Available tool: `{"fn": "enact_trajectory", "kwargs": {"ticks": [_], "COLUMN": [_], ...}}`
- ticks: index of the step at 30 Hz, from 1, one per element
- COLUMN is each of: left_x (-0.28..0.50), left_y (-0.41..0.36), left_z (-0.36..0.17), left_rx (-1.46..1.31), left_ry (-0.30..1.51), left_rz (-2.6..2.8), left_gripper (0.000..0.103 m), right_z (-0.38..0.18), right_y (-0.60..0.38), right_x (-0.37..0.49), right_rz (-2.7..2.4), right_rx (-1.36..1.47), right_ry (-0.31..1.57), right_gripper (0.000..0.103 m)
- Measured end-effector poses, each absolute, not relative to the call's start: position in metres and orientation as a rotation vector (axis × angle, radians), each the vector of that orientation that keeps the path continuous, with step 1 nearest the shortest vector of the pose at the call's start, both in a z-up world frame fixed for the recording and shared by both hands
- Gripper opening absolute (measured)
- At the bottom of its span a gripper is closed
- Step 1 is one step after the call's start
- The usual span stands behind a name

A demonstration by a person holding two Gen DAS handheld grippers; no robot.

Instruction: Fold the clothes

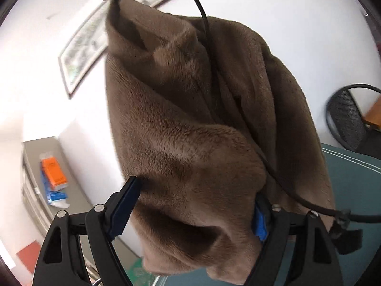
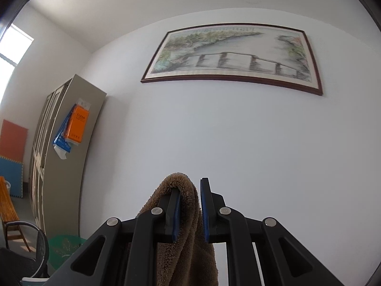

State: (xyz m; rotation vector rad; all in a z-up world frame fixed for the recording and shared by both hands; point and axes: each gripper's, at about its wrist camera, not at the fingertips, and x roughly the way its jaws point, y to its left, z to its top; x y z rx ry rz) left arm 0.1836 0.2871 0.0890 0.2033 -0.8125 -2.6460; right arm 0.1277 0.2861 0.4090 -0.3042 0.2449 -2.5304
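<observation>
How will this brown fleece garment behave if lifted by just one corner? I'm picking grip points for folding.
Probably very floppy: the brown fleece garment hangs in deep folds below the right gripper, which is pinching one edge. Its thick pile suggests moderate weight and decent friction, so slipping seems unlikely. It bunches between the fingers of the left gripper.

- The right gripper (image 2: pixel 189 186) points a little upward at a white wall (image 2: pixel 214 131), its jaws closed on a brown fleece garment (image 2: pixel 188 214).
- The fleece loops over the left finger and hangs down between both fingers.
- A framed landscape painting (image 2: pixel 233 54) hangs on the wall, above the gripper.
- A grey cabinet (image 2: pixel 64 157) stands left of the painting, lower down, with an orange box (image 2: pixel 77 124) fixed to its side.
- A green basket (image 2: pixel 64 247) sits at the cabinet's foot.
</observation>
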Motion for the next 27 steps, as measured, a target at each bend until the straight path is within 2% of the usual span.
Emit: {"fn": "enact_trajectory", "kwargs": {"ticks": [2, 5, 8, 11, 14, 19, 24, 27], "left_x": [0.181, 0.188, 0.205, 0.228, 0.249, 0.252, 0.233, 0.228], "left_y": [0.286, 0.278, 0.253, 0.217, 0.181, 0.182, 0.157, 0.178], "left_z": [0.094, 0.114, 0.152, 0.197, 0.238, 0.257, 0.19, 0.177], "left_rx": [0.27, 0.299, 0.265, 0.177, 0.063, 0.055, 0.28, 0.344], "left_ry": [-0.781, -0.672, -0.419, -0.13, 0.075, 0.197, 0.234, 0.255], "left_rz": [-2.694, -2.745, -2.811, -2.84, -2.821, -2.852, -2.89, -2.967], "left_gripper": [0.036, 0.023, 0.016, 0.014, 0.013, 0.013, 0.015, 0.015], "right_z": [0.407, 0.401, 0.393, 0.382, 0.373, 0.371, 0.371, 0.379], "right_y": [0.294, 0.304, 0.319, 0.335, 0.356, 0.384, 0.383, 0.378], "right_x": [0.127, 0.124, 0.117, 0.113, 0.119, 0.142, 0.169, 0.181], "right_rz": [-2.548, -2.596, -2.669, -2.763, -2.805, -2.817, -2.756, -2.713], "right_rx": [-0.304, -0.309, -0.307, -0.333, -0.367, -0.425, -0.477, -0.514], "right_ry": [0.241, 0.258, 0.274, 0.32, 0.29, 0.202, 0.227, 0.246], "right_gripper": [0.014, 0.014, 0.014, 0.014, 0.014, 0.014, 0.014, 0.014]}}
